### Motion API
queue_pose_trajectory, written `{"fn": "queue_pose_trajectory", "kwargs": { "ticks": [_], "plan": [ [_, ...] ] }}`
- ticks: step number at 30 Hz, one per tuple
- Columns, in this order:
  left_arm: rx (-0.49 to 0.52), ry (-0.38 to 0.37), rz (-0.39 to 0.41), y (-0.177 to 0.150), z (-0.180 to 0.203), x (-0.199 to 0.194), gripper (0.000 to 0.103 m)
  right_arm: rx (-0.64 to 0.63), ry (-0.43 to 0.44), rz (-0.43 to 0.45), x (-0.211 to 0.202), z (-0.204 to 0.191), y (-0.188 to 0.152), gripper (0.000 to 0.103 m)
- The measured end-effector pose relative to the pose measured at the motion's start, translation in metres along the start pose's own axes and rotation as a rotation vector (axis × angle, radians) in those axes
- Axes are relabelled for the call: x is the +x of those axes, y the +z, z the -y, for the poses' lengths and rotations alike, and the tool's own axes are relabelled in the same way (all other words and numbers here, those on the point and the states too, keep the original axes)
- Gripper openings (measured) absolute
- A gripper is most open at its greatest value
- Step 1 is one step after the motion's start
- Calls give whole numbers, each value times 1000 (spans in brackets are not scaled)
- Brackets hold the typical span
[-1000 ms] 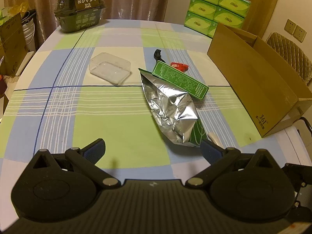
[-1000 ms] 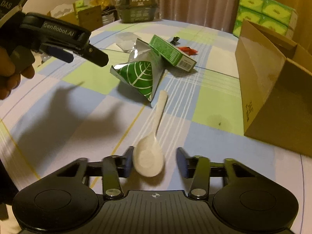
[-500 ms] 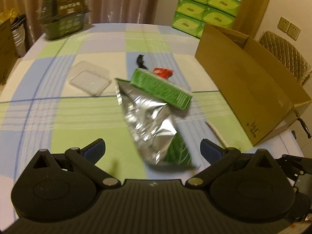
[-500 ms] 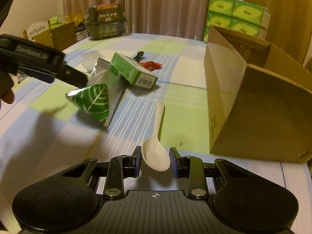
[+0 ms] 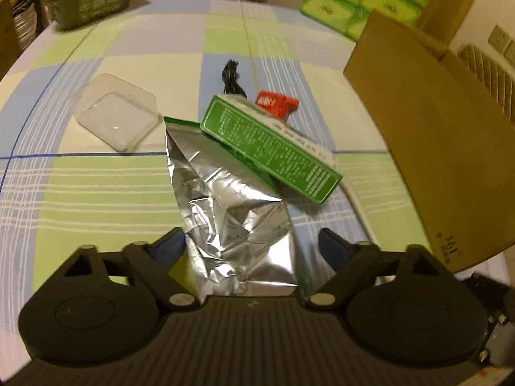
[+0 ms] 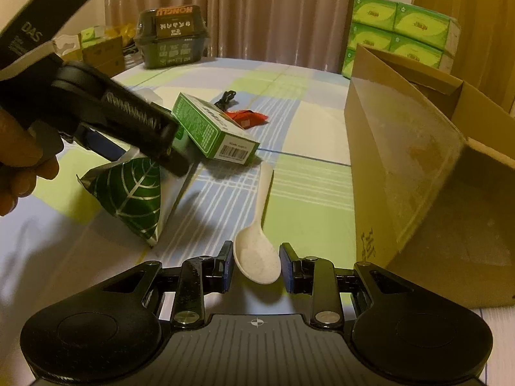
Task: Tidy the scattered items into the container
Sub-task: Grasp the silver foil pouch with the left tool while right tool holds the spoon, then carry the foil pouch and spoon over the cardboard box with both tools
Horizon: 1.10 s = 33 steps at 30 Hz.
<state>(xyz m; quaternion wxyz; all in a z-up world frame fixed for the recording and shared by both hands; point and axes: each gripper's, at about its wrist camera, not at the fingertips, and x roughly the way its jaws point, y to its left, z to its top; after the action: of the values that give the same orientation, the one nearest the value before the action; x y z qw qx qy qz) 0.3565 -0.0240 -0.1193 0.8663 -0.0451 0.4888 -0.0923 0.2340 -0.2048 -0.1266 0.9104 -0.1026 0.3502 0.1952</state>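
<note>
A crumpled silver foil bag point(image 5: 231, 225) with a green leaf print lies on the checked tablecloth. My left gripper point(image 5: 249, 243) straddles its near end; its jaws are closing and the right finger is still clear of the foil. A green carton point(image 5: 270, 148) leans on the bag's far end. My right gripper point(image 6: 257, 267) is shut on the bowl of a white spoon point(image 6: 257, 257), whose handle points away over the table. The open cardboard box point(image 6: 402, 160) stands close on the right.
Beyond the carton lie a red packet point(image 5: 276, 104), a black cable point(image 5: 231, 78) and a clear plastic tub point(image 5: 116, 119). A dark green container point(image 6: 170, 41) and stacked green tissue packs point(image 6: 399, 35) sit at the table's far edge.
My left gripper came forward and down over the foil bag, and its jaws narrowed. The right jaws closed on the spoon bowl and the gripper shifted toward the box.
</note>
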Motion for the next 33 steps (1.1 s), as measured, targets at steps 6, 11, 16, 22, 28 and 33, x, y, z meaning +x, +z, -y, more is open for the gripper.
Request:
{"fn": "queue_pose_trajectory", "kwargs": {
  "ticks": [6, 11, 16, 22, 28, 33],
  "plan": [
    [82, -29, -26, -13, -3, -13, 65, -14, 20, -9, -7, -2, -3, 27],
    [143, -52, -90, -48, -2, -41, 65, -20, 52, -29, -26, -9, -12, 27],
    [150, -75, -148, -82, -1, -66, 66, -20, 72, -70, -42, -21, -27, 27],
    [110, -68, -149, -90, -3, -73, 75, 20, 97, -99, -48, -22, -33, 28],
    [80, -74, -130, -84, -5, -74, 83, 101, 132, -119, -49, -12, -28, 46],
    [51, -72, -137, -80, -9, -67, 85, 120, 146, -128, -47, -10, -25, 49]
  ]
}}
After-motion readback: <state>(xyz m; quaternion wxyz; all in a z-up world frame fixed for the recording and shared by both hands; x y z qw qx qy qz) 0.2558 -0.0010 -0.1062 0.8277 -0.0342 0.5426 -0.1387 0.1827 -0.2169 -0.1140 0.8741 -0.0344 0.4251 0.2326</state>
